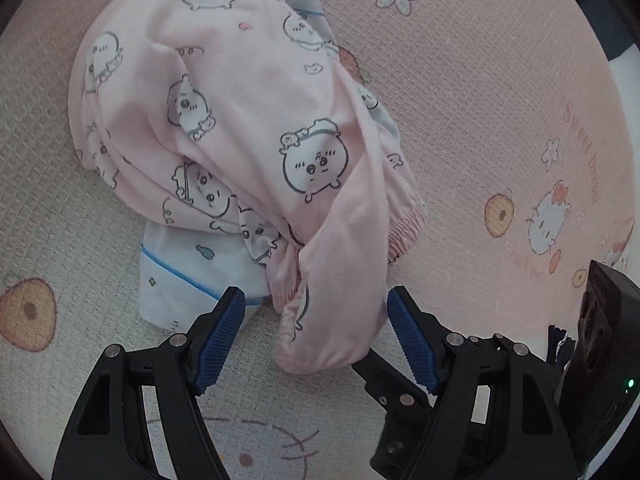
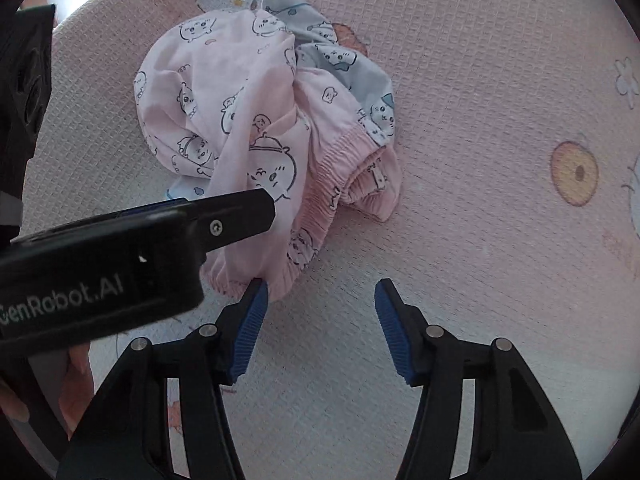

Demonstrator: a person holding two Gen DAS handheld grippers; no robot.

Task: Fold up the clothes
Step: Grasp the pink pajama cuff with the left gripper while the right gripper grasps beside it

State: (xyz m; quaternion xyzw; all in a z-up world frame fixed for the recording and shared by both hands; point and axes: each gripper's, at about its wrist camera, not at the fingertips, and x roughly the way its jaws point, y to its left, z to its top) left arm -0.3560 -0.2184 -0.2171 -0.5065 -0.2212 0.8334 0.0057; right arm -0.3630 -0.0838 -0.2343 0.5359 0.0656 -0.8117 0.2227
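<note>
I hold one claw in each hand above a bed cover (image 1: 480,80) made of pink and cream waffle-textured cloth, printed with flowers, small round cookies and cartoon cats. On it lies a crumpled heap of clothes. The top piece is a pair of soft pink pyjama trousers (image 1: 240,120) with white round cartoon animals drawn in dark outline. Its waistband (image 2: 340,156) is gathered elastic, ribbed and puckered, and it opens toward the right side of the heap. Under the pink cloth I see a white garment (image 1: 180,276) with a thin blue piping line and tiny prints; in the right wrist view a pale blue-grey part of it shows behind the heap.

My left claw (image 1: 316,320) is spread wide. Its two blue ribbed pads (image 1: 222,340) stand on both sides of a rounded pink fold with an elastic cuff, which hangs between them, but the pads do not press on it. I see a gap on each side.

My right claw (image 2: 318,312) is also spread, though less wide. Its left blue pad (image 2: 252,320) is just at the gathered hem (image 2: 248,280) of the pink trousers; I cannot tell if it touches. Between its pads there is only the bed cover. The black body of my left claw crosses the right wrist view from the left, with white letters on it.
</note>
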